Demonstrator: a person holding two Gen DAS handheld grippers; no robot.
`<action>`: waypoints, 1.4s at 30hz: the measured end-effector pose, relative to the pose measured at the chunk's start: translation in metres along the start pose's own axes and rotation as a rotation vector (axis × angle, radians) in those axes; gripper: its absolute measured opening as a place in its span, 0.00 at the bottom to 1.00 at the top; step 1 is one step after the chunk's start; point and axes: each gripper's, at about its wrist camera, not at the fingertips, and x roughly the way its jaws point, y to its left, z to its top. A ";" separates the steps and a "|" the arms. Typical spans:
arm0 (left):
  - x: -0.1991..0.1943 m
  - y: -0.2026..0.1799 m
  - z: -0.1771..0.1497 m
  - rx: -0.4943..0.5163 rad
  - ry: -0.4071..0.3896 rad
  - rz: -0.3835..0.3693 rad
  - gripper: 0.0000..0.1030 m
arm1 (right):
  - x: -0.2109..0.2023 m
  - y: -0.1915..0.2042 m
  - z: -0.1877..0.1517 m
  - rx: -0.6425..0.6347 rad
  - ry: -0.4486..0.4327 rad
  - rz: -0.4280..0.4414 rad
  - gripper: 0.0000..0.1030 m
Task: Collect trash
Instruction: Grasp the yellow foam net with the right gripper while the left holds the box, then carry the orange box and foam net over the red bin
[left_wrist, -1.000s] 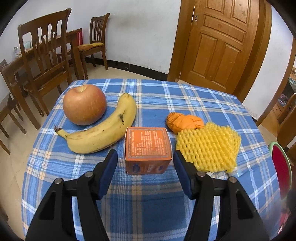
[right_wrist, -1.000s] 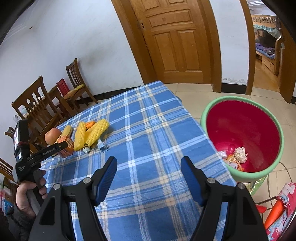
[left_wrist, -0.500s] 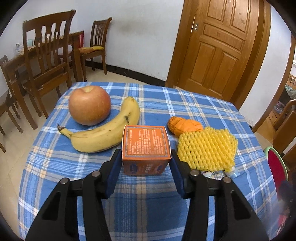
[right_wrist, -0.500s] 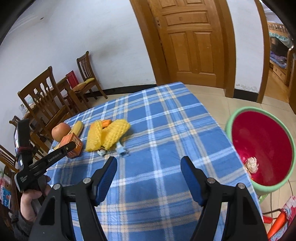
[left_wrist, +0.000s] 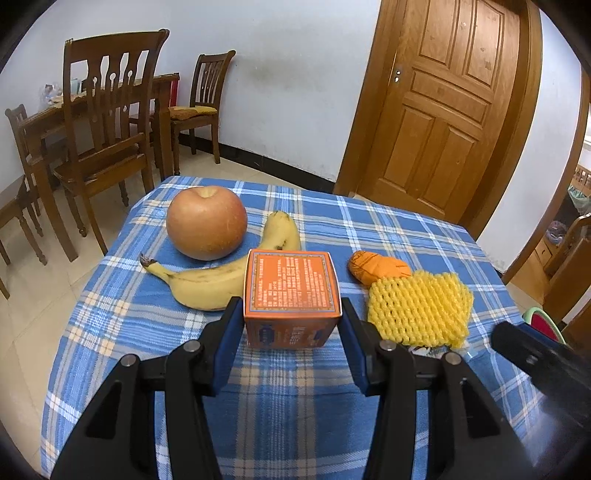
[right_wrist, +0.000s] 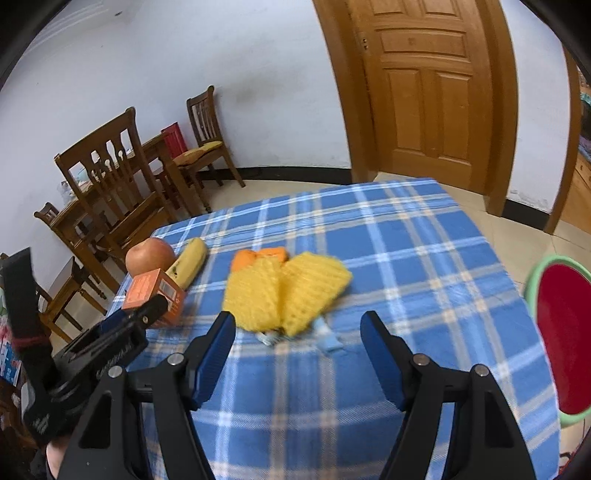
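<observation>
Blue plaid tablecloth (left_wrist: 295, 413) fills the left wrist view, where the left gripper (left_wrist: 291, 317) has just closed its jaws on the orange box (left_wrist: 291, 295), beside a banana (left_wrist: 210, 284) and an apple (left_wrist: 206, 222). Only the right wrist view shows the right gripper (right_wrist: 297, 332), jaws wide and empty over yellow foam netting (right_wrist: 284, 291), and more of the red bin (right_wrist: 565, 339).
</observation>
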 end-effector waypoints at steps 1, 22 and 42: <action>0.000 0.000 0.000 -0.001 0.001 -0.001 0.50 | 0.006 0.003 0.002 -0.001 0.006 0.008 0.68; -0.004 0.005 -0.002 -0.015 0.000 -0.001 0.50 | 0.035 0.027 0.006 -0.042 0.021 0.089 0.12; -0.039 -0.019 -0.005 0.031 -0.020 -0.020 0.50 | -0.042 -0.013 -0.002 0.073 -0.125 0.104 0.11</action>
